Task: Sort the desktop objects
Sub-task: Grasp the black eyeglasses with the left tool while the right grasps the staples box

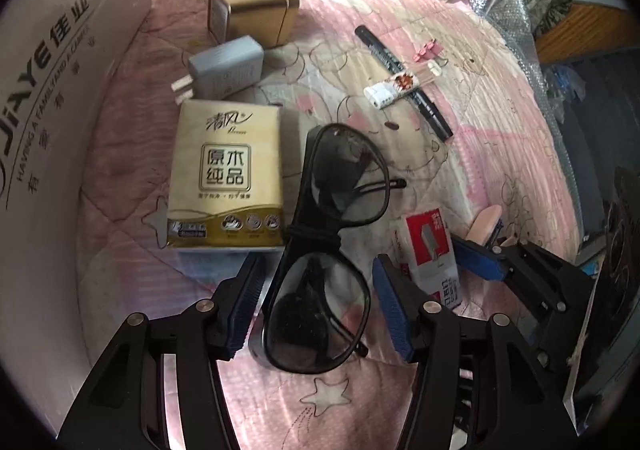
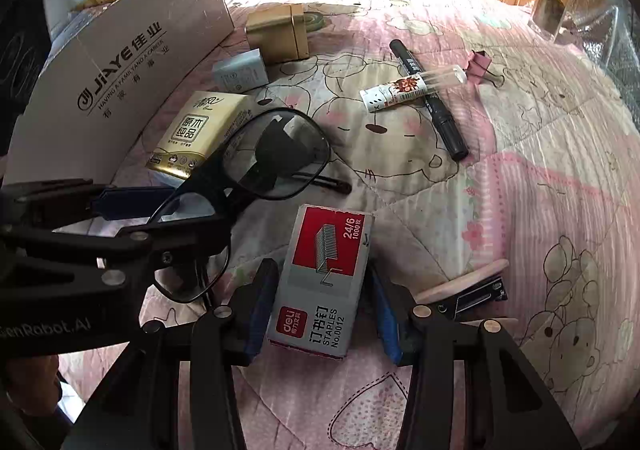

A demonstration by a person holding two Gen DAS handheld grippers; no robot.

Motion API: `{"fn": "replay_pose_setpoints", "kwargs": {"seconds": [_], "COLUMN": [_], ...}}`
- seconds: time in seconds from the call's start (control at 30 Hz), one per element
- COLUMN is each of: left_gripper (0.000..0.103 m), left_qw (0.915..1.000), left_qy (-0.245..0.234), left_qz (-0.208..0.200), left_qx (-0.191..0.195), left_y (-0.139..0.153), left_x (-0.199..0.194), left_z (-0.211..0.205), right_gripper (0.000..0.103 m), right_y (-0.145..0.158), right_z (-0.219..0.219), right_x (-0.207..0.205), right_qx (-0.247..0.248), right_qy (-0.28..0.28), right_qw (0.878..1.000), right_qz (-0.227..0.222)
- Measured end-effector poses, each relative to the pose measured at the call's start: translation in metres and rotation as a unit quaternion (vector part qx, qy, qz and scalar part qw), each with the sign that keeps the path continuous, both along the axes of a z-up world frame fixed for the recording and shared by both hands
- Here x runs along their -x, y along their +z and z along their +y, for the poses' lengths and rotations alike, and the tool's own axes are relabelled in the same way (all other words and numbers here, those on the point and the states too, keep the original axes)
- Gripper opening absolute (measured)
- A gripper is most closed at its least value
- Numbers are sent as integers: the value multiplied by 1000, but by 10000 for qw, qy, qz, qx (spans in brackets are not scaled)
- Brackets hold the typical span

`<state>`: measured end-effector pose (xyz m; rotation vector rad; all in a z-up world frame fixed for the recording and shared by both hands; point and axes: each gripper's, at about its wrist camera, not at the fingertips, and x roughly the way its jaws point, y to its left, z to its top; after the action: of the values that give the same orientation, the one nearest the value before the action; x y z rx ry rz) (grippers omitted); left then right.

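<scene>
Left tool (image 1: 318, 308) spread wide, straddling sunglasses (image 1: 332, 246) lying on pink quilt (image 1: 500, 154), pads clear. Right tool (image 2: 320, 312) part-spread around staples box (image 2: 326, 274); contact unclear. Tissue pack (image 1: 226, 174) beside sunglasses.

Tissue pack (image 1: 226, 178) left of glasses (image 1: 332, 250), staple box (image 2: 320, 278) right, marker (image 2: 430, 94) behind

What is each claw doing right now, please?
Left claw: open, straddling the sunglasses, pads not pressing on them.
Right claw: open around the staple box, with gaps at both pads.
</scene>
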<state>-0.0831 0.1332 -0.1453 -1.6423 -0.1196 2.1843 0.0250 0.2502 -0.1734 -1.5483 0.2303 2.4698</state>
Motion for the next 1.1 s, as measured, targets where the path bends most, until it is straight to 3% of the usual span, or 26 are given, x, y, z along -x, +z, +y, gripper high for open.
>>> {"fn": "replay_pose_setpoints", "kwargs": {"seconds": [0.07, 0.1, 0.13, 0.17, 0.33, 0.5, 0.7, 1.1], "left_gripper": [60, 52, 39, 36, 24, 22, 22, 22], "left_qw": [9999, 9998, 9998, 9998, 9992, 9982, 9961, 9861], "left_qy": [-27, 10, 12, 11, 120, 301, 642, 992], "left_qz": [95, 143, 166, 168, 363, 493, 607, 1316], "left_qx": [135, 159, 146, 111, 112, 165, 50, -209], "left_y": [0, 1, 1, 1, 16, 32, 53, 120], "left_x": [0, 0, 0, 0, -10, -31, -61, -103], "left_z": [7, 9, 10, 11, 6, -10, -41, -79], "right_gripper": [49, 49, 47, 39, 39, 39, 39, 39], "right_y": [-1, -2, -1, -1, 5, 30, 51, 94], "right_z": [-4, -4, -4, -2, -2, 6, -20, -70], "right_x": [-3, -5, -7, -10, -27, -9, -25, -15], "right_qx": [-80, -44, 12, 35, 490, 453, 440, 296], "right_qy": [37, 23, -15, -90, -275, -191, 39, 566], "right_qw": [9999, 10000, 10000, 9999, 9981, 9982, 9978, 9948], "right_qz": [48, 54, 51, 50, 250, 329, 488, 790]}}
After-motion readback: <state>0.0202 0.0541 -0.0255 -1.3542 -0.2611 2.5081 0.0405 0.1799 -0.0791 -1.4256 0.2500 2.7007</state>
